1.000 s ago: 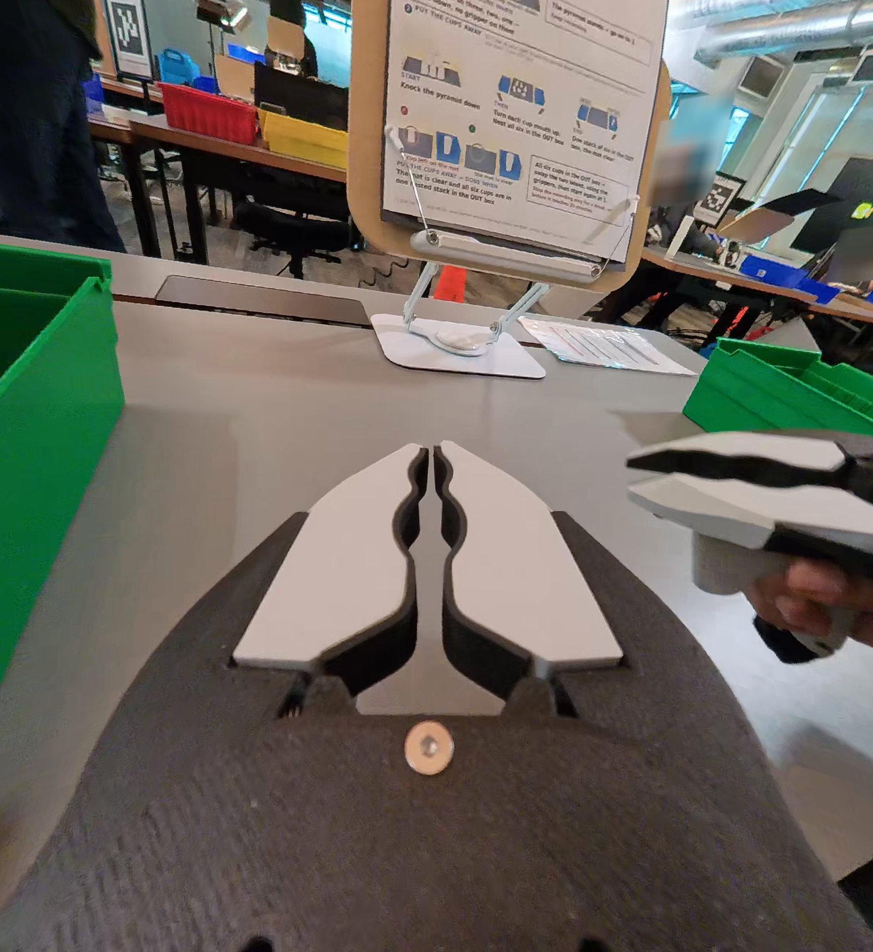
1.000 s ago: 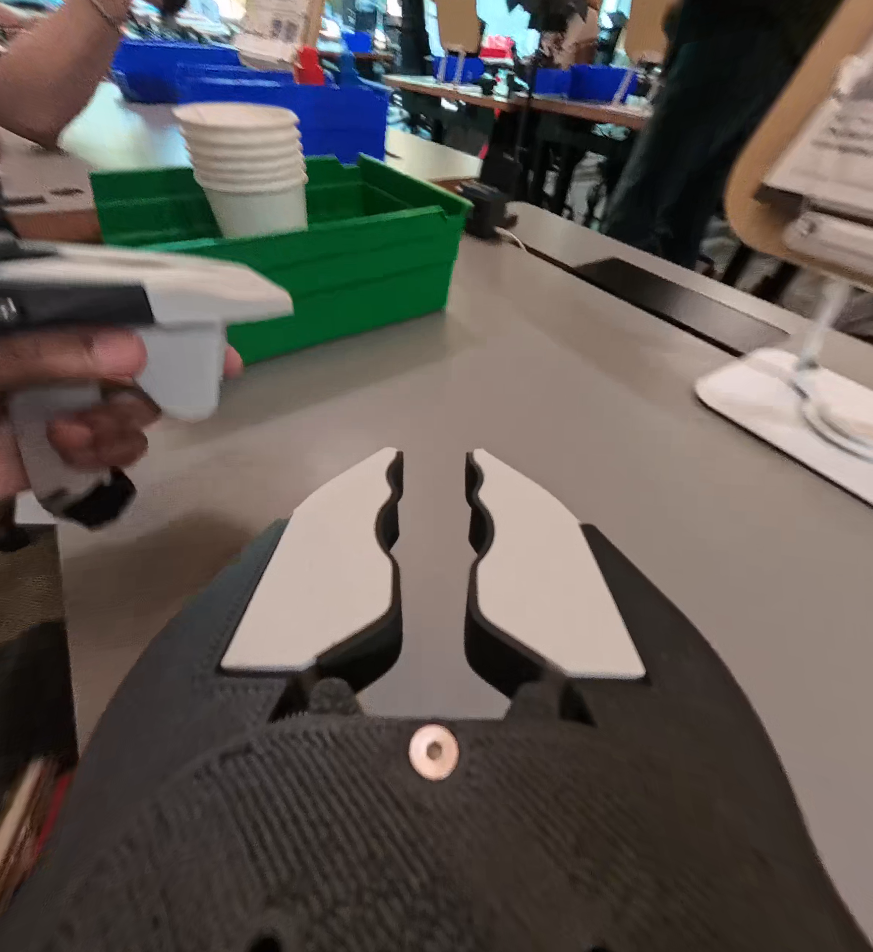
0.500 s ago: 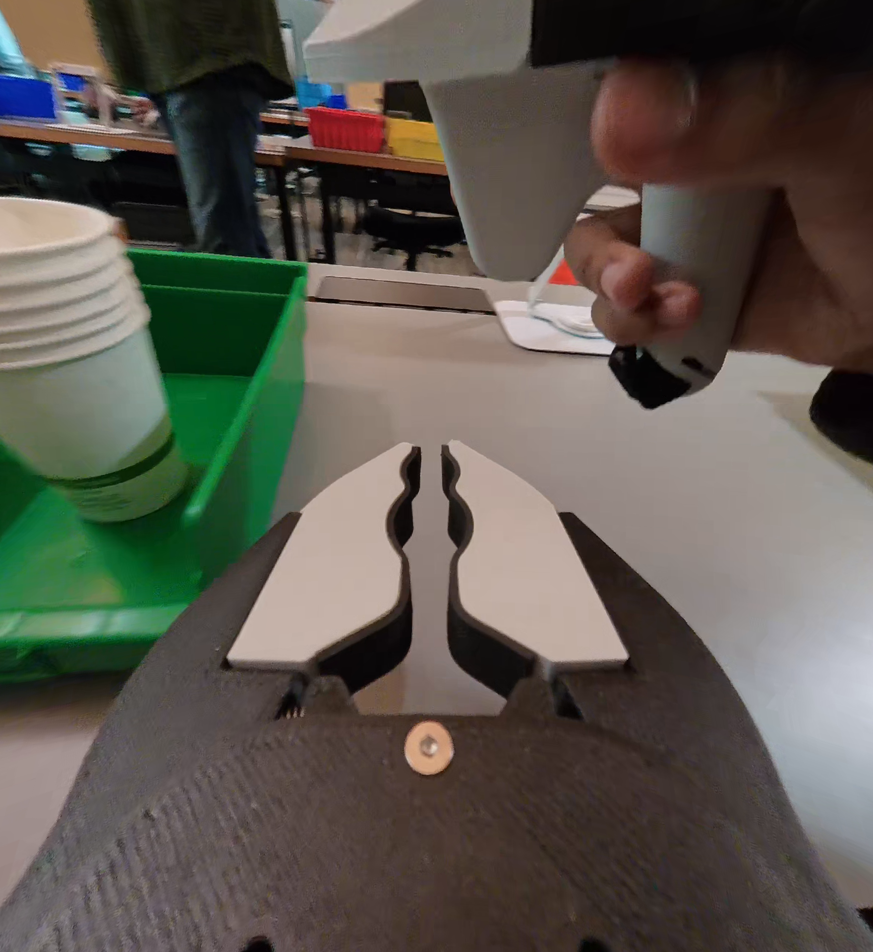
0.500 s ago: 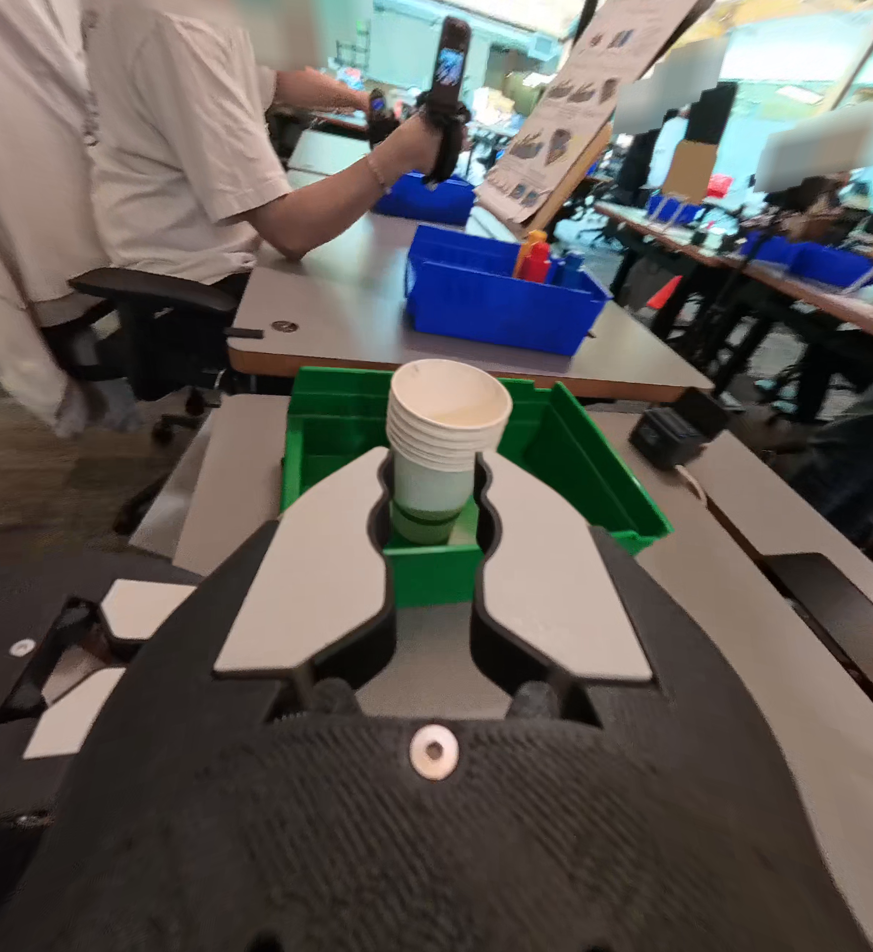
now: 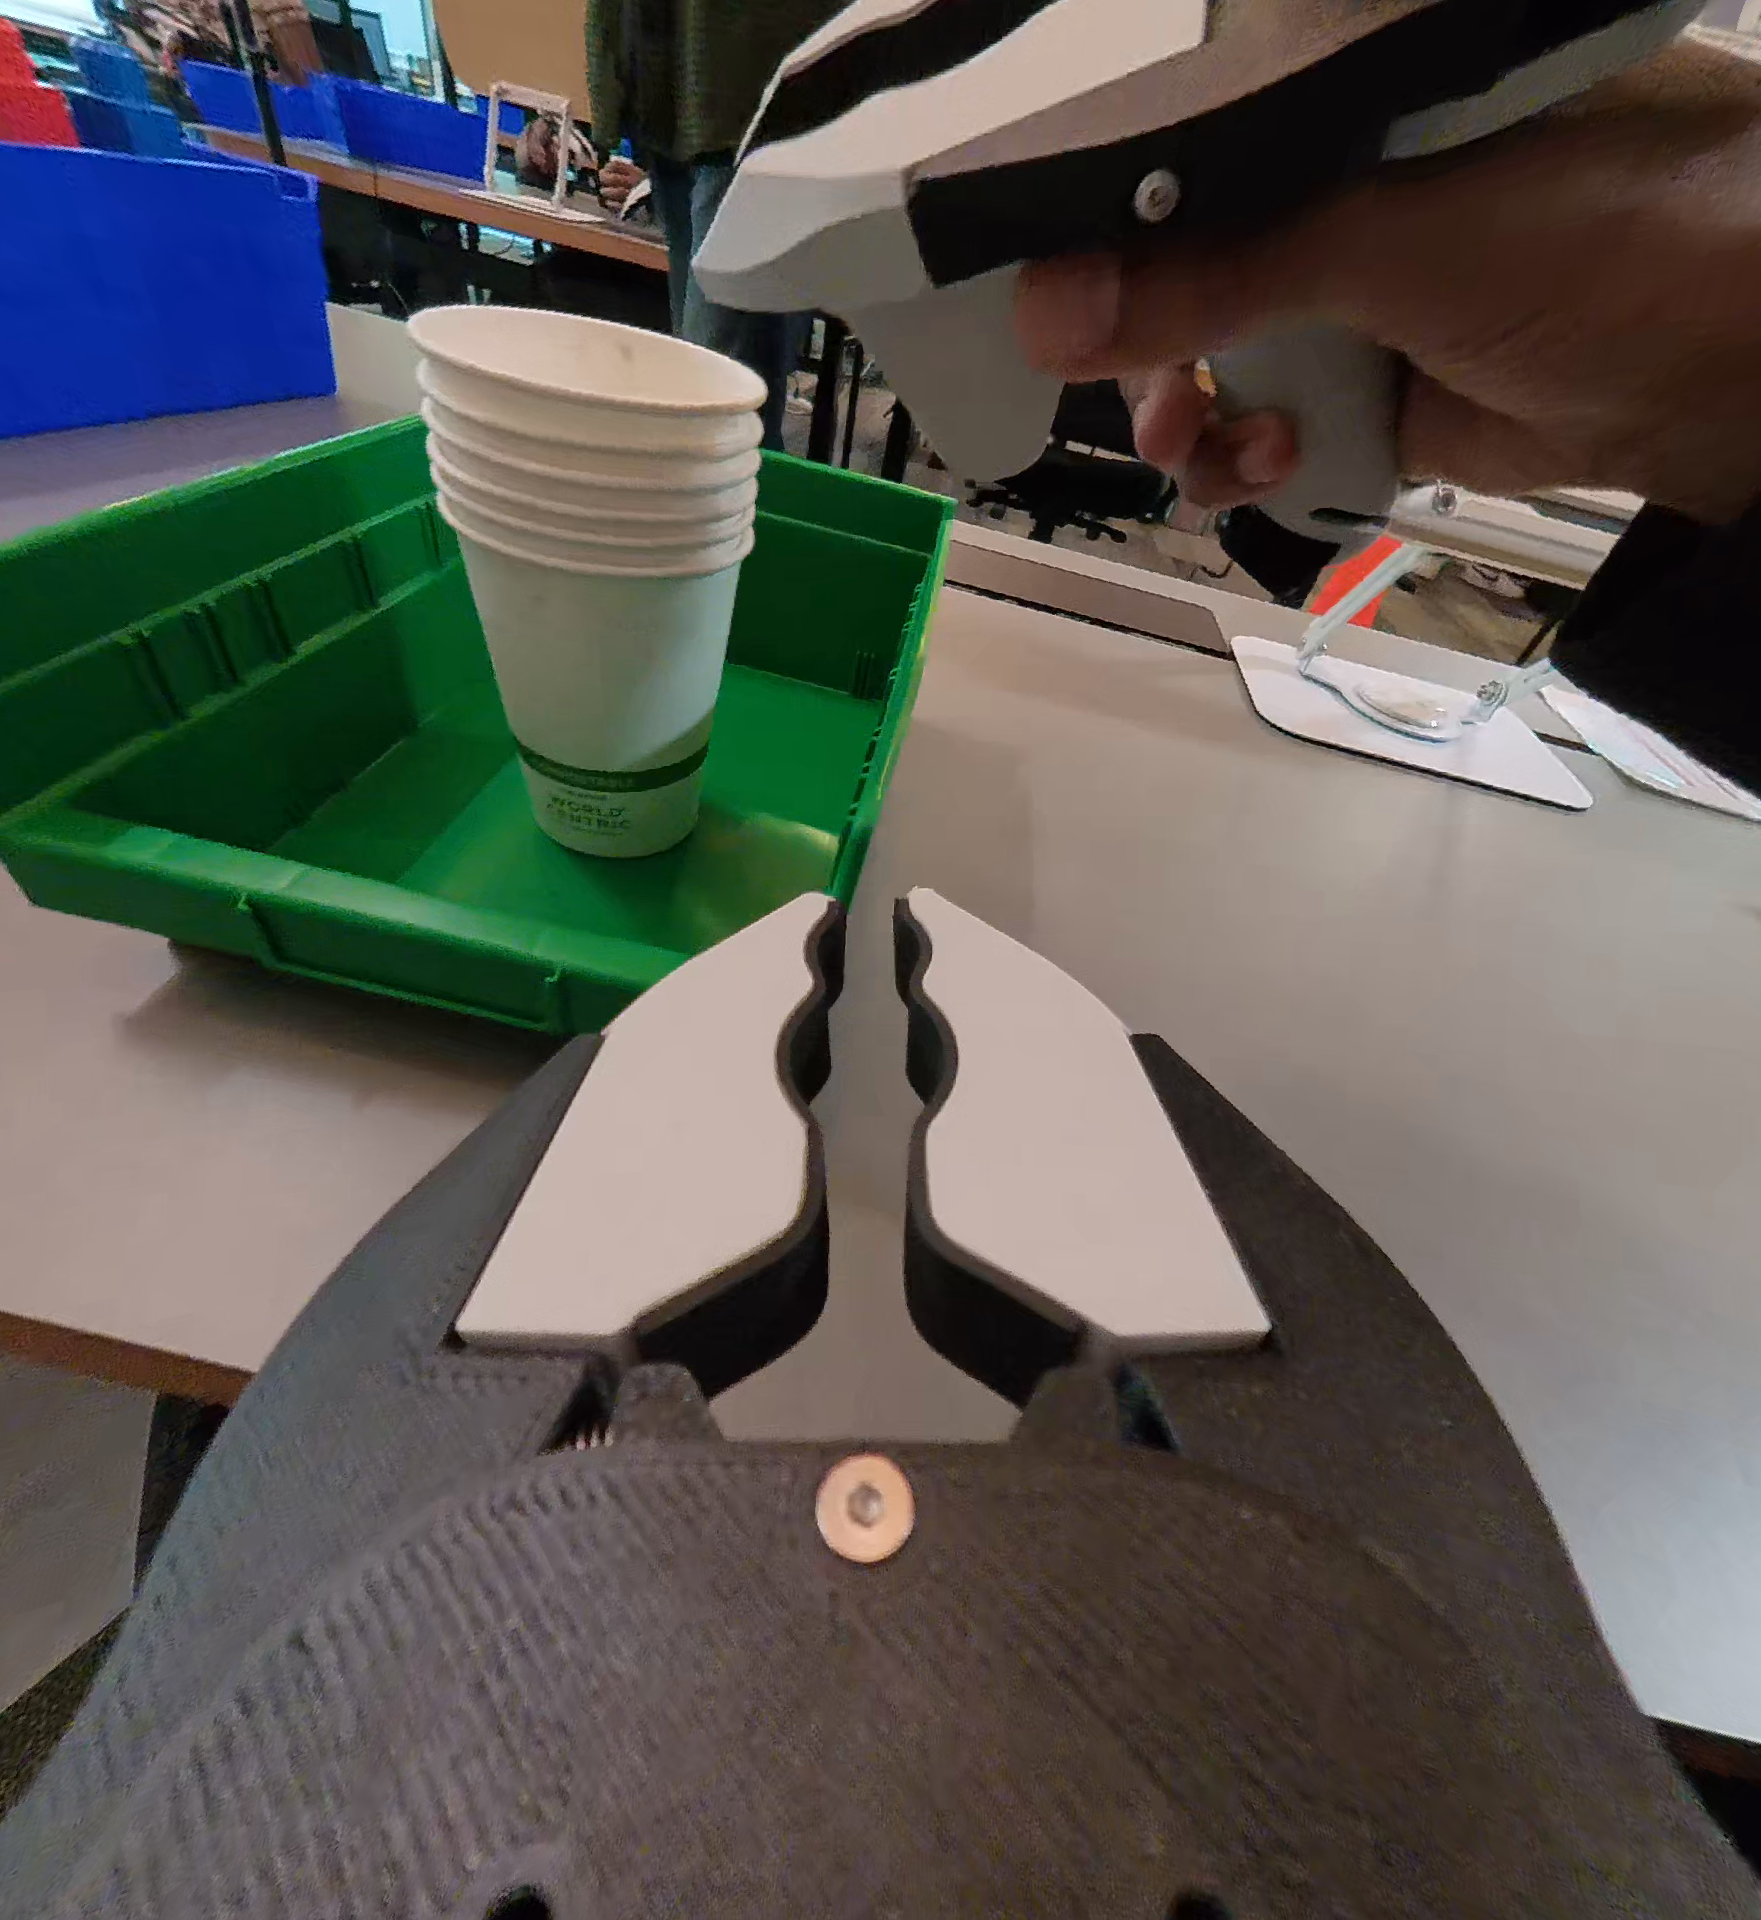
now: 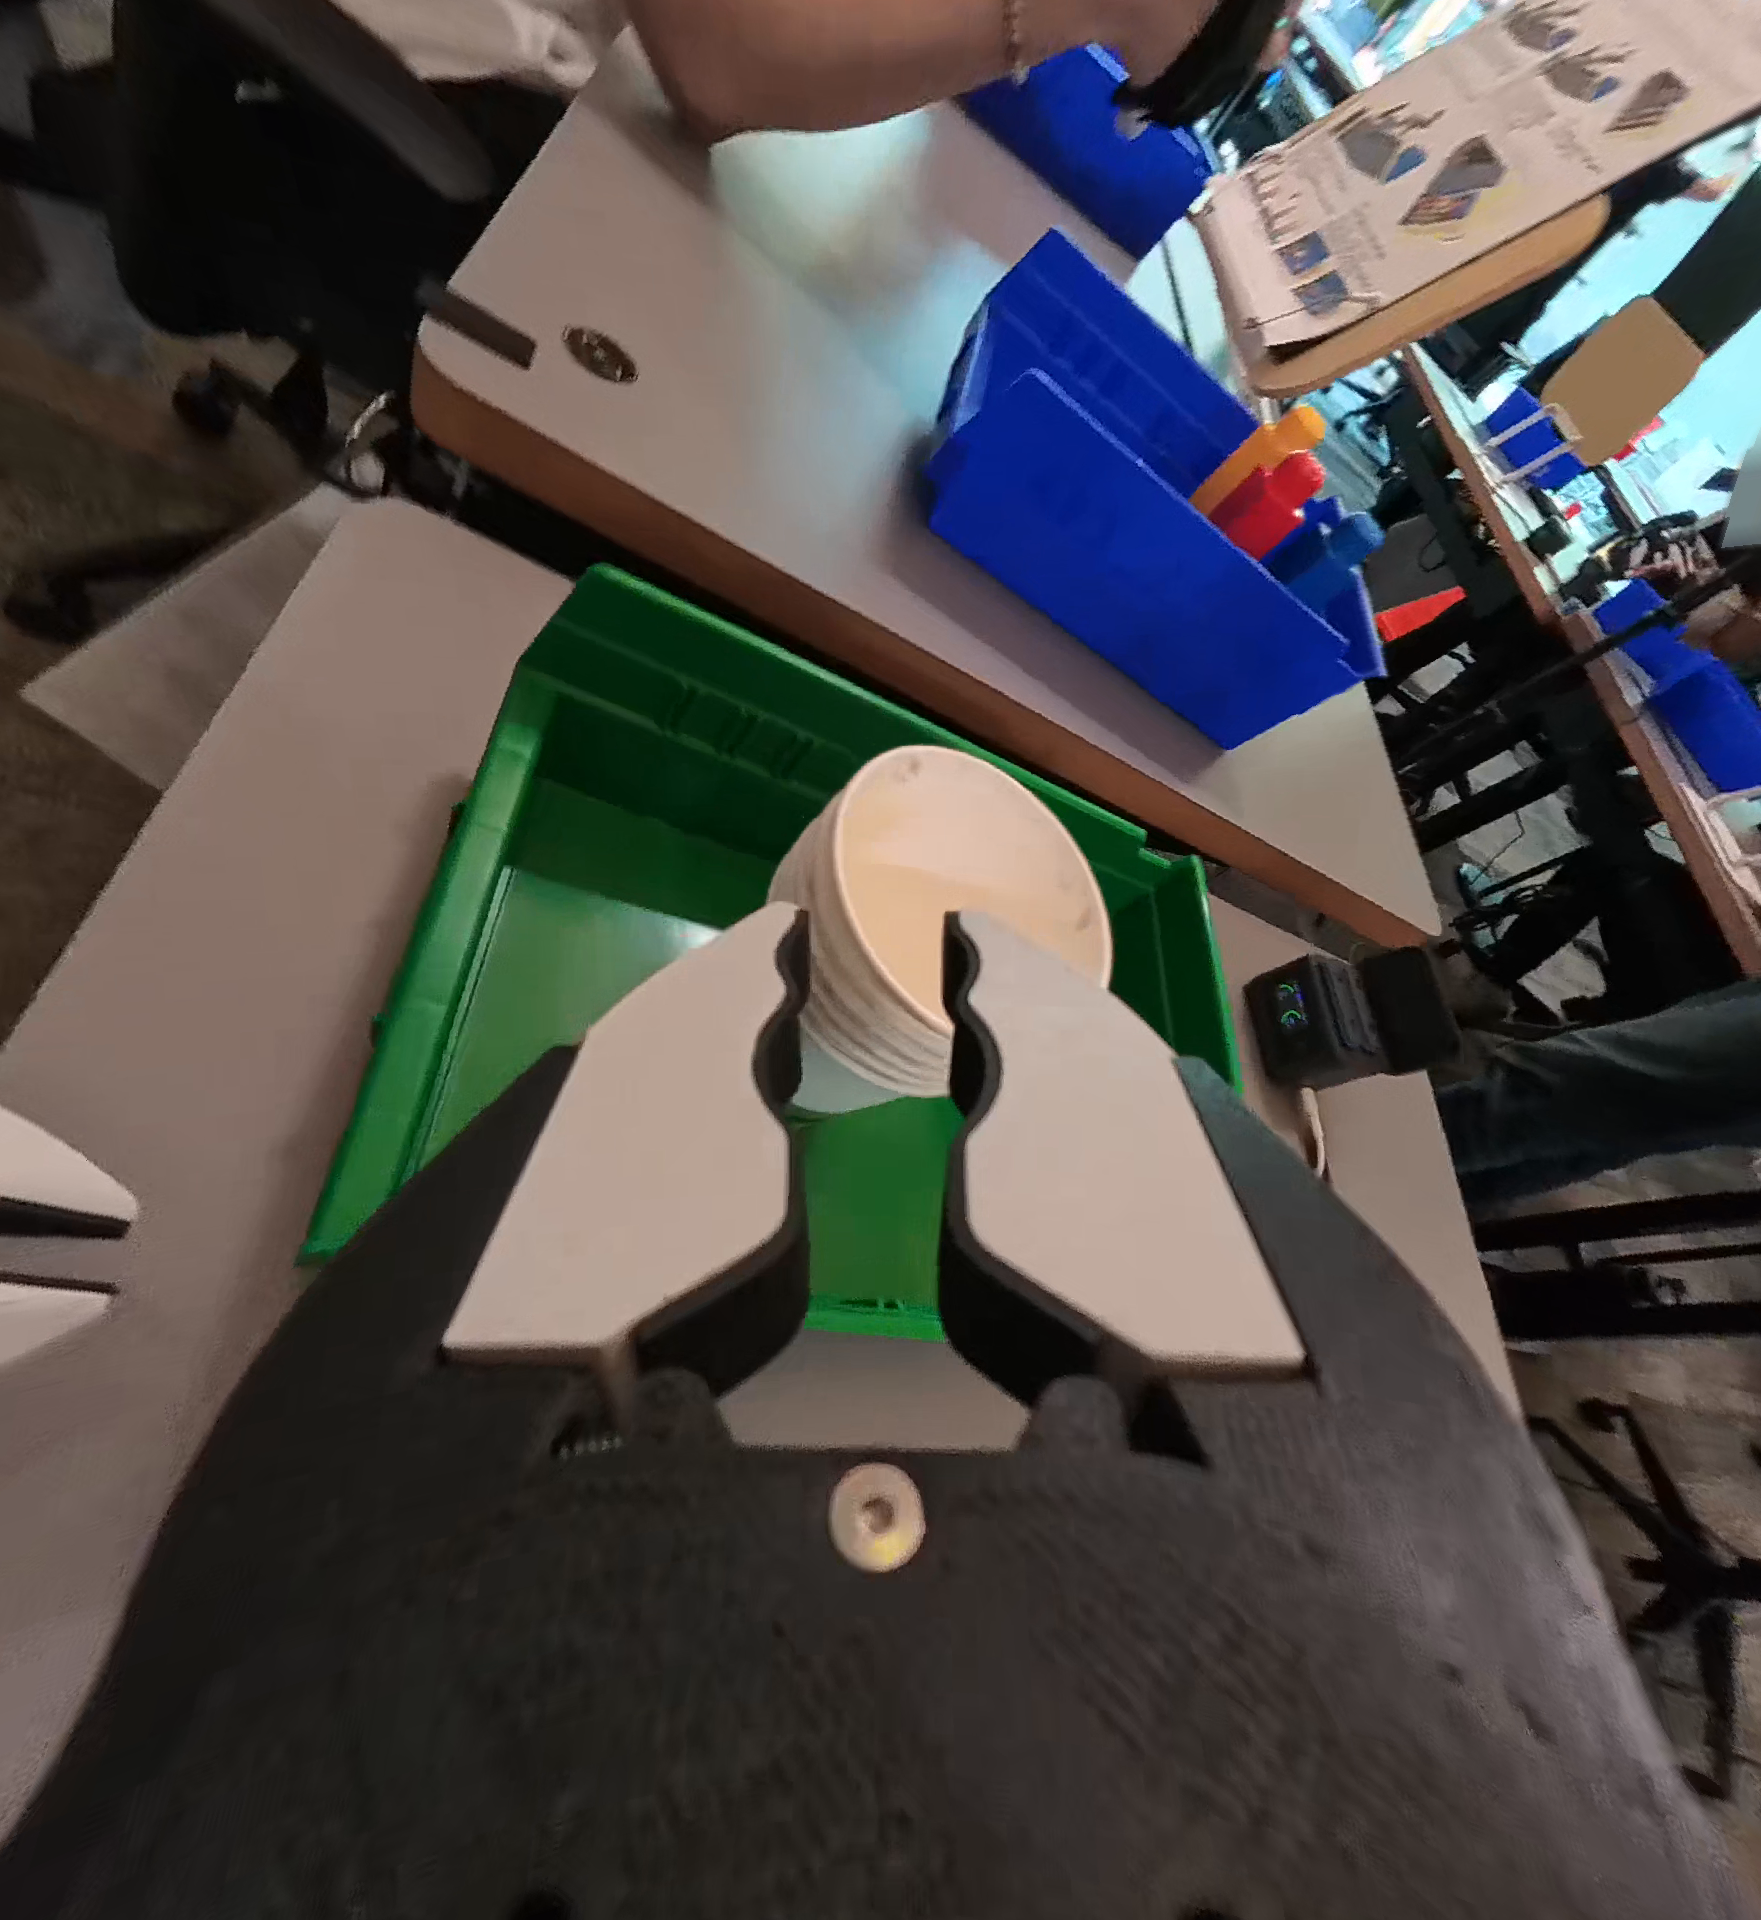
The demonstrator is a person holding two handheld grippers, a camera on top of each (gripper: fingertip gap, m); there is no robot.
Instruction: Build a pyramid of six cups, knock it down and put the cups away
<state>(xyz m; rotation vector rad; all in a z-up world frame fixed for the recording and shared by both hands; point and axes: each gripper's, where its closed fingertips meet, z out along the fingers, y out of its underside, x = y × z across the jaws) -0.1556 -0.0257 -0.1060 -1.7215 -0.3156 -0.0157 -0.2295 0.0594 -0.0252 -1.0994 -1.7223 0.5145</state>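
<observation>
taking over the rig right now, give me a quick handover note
Left gripper: fingers a narrow gap apart, empty, low over the grey table by the green bin.
Right gripper: open, empty, held in the air above the stack of white paper cups, not touching it.
Cups: nested, upright, standing inside the bin.
Neither gripper holds a cup; none is out of the bin.

A shared lab or workshop room: beyond the claw stretch rows of grey worktables (image 6: 751, 343) carrying blue parts bins (image 6: 1115, 540), with instruction sheets on clipboard stands (image 6: 1458, 197), office chairs (image 6: 263, 135), and red and blue bins (image 5: 76, 249) stacked far off left.
</observation>
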